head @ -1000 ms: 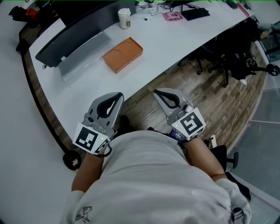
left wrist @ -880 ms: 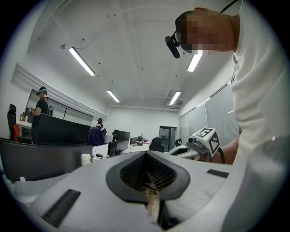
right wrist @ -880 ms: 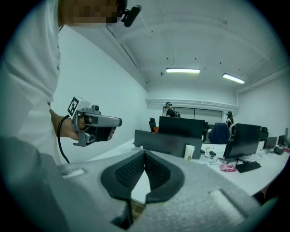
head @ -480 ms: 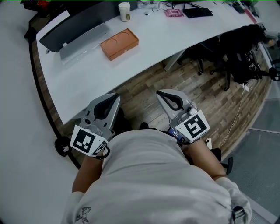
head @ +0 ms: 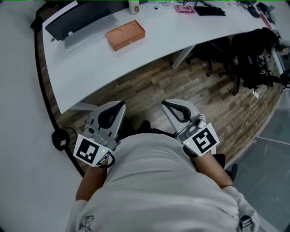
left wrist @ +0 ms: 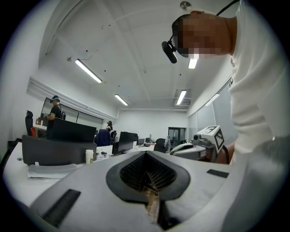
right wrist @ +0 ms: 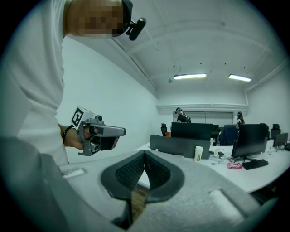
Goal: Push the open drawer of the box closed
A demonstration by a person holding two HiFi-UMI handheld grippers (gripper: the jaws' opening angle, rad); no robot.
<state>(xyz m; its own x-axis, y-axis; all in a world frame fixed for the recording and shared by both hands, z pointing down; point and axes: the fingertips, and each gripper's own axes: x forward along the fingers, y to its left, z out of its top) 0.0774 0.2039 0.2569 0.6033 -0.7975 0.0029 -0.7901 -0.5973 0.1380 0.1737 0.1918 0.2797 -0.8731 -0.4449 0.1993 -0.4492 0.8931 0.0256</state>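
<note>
The orange flat box (head: pixel 125 34) lies on the white table (head: pixel 181 31), far ahead at the top of the head view; I cannot make out its drawer from here. My left gripper (head: pixel 121 105) and right gripper (head: pixel 165 103) are held close to my body over the wooden floor, well short of the table edge. Both are shut, jaw tips touching, with nothing between them. The left gripper view shows its jaws (left wrist: pixel 146 154) meeting at the tips, and the right gripper view shows the same (right wrist: pixel 145 153). The box does not show clearly in either gripper view.
A grey panel (head: pixel 88 31) and a dark screen lie left of the box, and a paper cup (head: pixel 133 6) stands behind it. Black office chairs (head: pixel 253 54) crowd the right side. A wheeled base (head: pixel 61 138) sits by the wall at left.
Both grippers and my body have drawn back from the table. The table and box now sit higher and farther off in the head view, with more wooden floor between.
</note>
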